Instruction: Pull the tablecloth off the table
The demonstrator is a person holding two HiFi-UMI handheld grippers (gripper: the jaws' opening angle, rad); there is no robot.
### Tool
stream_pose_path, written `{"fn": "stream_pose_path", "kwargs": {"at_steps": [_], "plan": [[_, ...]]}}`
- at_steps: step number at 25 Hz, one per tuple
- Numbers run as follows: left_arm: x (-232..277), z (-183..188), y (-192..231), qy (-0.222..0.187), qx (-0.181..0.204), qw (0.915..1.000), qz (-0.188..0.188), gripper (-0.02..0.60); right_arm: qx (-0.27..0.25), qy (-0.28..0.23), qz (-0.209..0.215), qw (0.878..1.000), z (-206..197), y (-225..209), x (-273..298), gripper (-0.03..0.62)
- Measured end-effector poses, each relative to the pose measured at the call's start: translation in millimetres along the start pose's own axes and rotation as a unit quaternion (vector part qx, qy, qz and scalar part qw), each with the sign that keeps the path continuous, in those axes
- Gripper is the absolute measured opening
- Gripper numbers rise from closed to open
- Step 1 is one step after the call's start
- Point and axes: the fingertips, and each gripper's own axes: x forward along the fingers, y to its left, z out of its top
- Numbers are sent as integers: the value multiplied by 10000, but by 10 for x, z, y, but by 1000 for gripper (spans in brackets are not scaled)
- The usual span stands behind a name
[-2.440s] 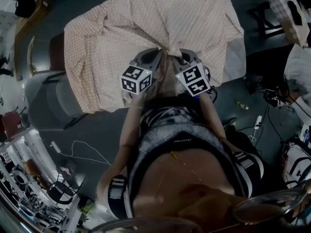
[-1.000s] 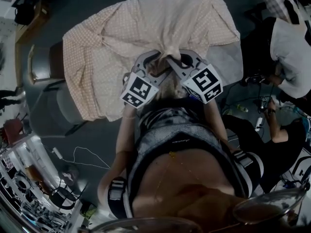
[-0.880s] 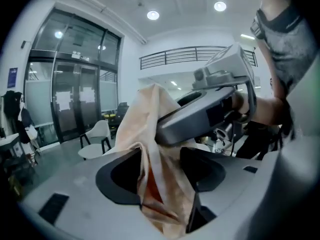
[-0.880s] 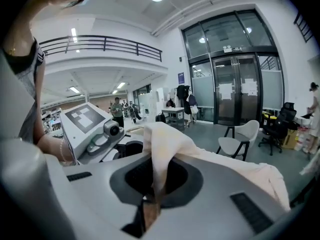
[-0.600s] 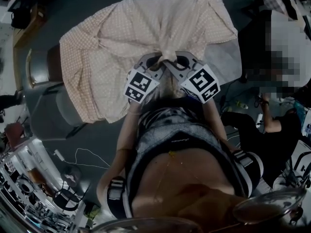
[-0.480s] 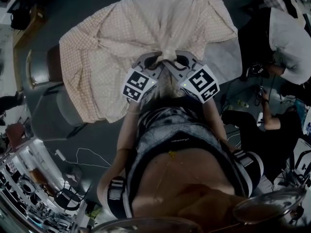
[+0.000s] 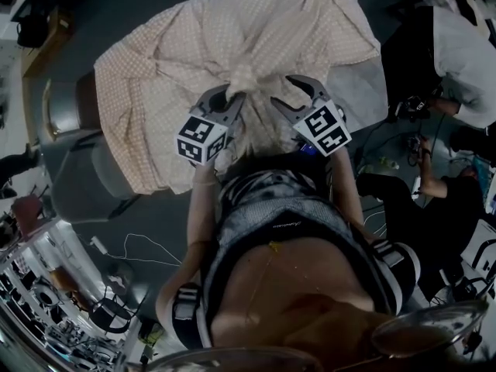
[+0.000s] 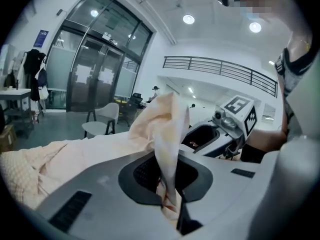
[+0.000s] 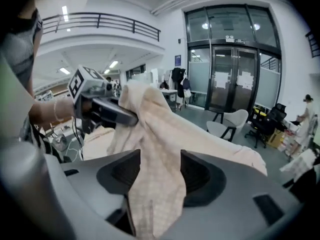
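The tablecloth (image 7: pixel 232 45) hides most of the table (image 7: pixel 370 91), bar one corner

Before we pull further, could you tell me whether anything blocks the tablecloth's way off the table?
Nothing visible does. Nothing rests on the tablecloth, and the left gripper has just closed on its bunched fold; the right gripper's jaws have just opened, with the fold loose between them.

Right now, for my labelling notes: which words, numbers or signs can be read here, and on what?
Nothing reads clearly enough to quote.
The shirt print: blurred, unreadable.
The blue sign beside the glass doors: too small.
The blue poster in the left gripper view: too small.
The left marker cube and right marker cube: square code patterns only, no words.
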Motion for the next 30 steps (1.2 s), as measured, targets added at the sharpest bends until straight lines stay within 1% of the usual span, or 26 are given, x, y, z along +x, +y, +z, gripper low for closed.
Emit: {"fn": "stream_pose_path", "kwargs": {"at_steps": [3,5,9,11,13,19,20,22,23,24,26,28,30], "plan": [[-66,-15,14,3,-39,10000,81,21,-281,588,-339,9973,-347,-152,152,284],[-102,-19,-10,2,-70,9999,122,21,-517,783,-584,9939,-467,-259,236,284],[-127,-9,-58,-12,-94,9997,213,21,-761,730,-956,9898,-458,-494,415,284],[-127,0,-70,-12,-96,9996,261,21,-998,759,-1111,9859,-441,-607,536,284],[-133,3,-87,-11,-104,9995,294,21,-1270,837,-1173,9814,-441,-676,666,284],[-90,5,-88,8,-90,9994,348,20,-1886,926,-1064,9719,-408,-719,989,280],[-83,11,-88,0,-95,9993,352,21,-1948,922,-1049,9708,-393,-713,1005,241],[-78,18,-88,-25,-107,9993,349,21,-2017,898,-1013,9700,-371,-685,1006,113],[-83,18,-83,-31,-109,9993,346,20,-2026,893,-970,9704,-368,-654,1002,86],[-99,16,-74,-27,-103,9993,349,20,-2005,891,-895,9715,-366,-608,999,75],[-154,7,-48,-9,-73,9993,375,21,-1802,825,-637,9781,-352,-468,981,67],[-198,-9,-38,-10,-53,9992,402,21,-1353,587,-262,9887,-305,-292,919,64],[-203,-26,-43,-18,-16,9991,421,21,-867,258,64,9959,-231,-142,814,64]]}}
